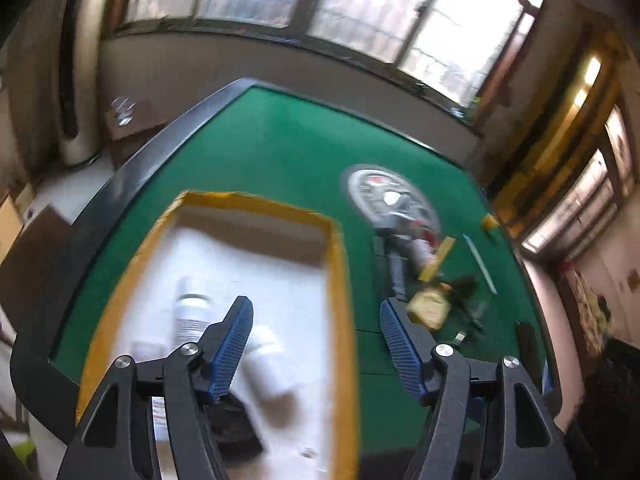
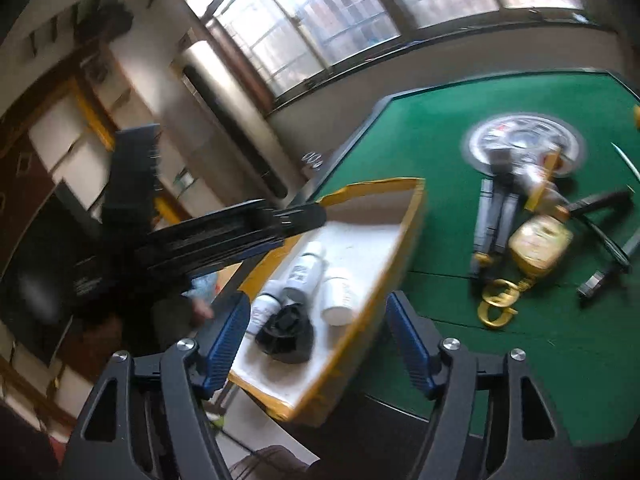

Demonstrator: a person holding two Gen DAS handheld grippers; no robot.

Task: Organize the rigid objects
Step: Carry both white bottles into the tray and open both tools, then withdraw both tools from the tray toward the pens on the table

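Observation:
A cardboard box [image 1: 340,264] [image 2: 412,216] with a yellow taped rim and a white floor stands at the near left corner of the green table [image 1: 280,140] [image 2: 440,120]. Inside it lie white bottles [image 1: 192,312] [image 2: 308,272] and a black lump [image 2: 286,334]. My left gripper [image 1: 316,308] hangs open over the box's right rim, holding nothing. Above the box's near end, my right gripper [image 2: 318,300] is also open and empty. To the right of the box is a pile: a gold flask [image 2: 540,246] [image 1: 430,308], grey sticks [image 2: 494,220] and a gold buckle [image 2: 496,308].
A round silver disc [image 2: 520,140] [image 1: 384,196] is set in the table's middle. Black cables [image 2: 608,232] and a thin pen [image 1: 480,264] lie at the right. The table has a dark raised rim [image 1: 132,168]. Windows and furniture stand beyond.

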